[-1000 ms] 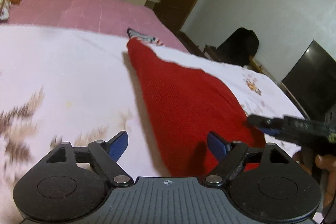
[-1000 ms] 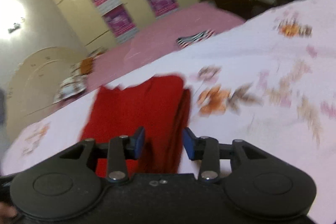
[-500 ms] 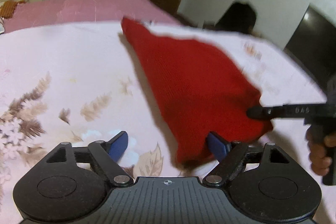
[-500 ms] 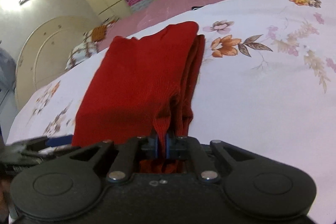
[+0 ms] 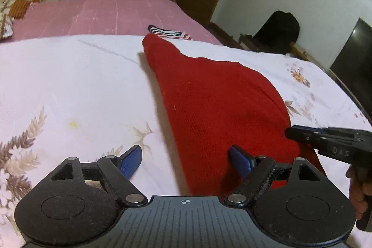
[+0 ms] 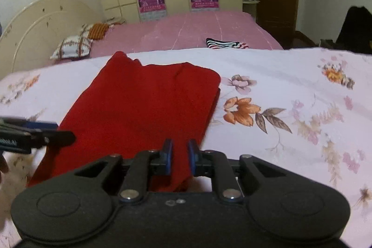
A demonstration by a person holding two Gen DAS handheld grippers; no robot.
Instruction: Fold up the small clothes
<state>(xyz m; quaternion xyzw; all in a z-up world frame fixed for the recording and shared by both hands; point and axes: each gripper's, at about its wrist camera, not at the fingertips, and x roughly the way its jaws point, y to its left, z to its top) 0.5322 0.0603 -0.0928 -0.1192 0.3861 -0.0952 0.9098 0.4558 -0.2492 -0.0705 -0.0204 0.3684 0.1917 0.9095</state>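
On the bed with the flowered white sheet [image 5: 69, 76], in the left wrist view, the red knitted garment [image 5: 216, 104] lies flat and long, its far end near a striped cloth [image 5: 169, 34] on the pink cover behind. The left claw [image 5: 186, 159] is released and wide; its right pad sits over the near edge of the garment, its left pad over bare sheet, and nothing is pinched. At the right of the garment the other tool comes in from the side.

In the right wrist view, the right claw [image 6: 181, 156] is clenched on the near right corner of the red knitted garment [image 6: 148, 99], with red cloth between the two blue pads. The left tool waits at the garment's left side.

I judge that the step in hand is taking the near edge for a fold. The next move calls for the left claw to close on its own corner, then both to carry the edge toward the far end.
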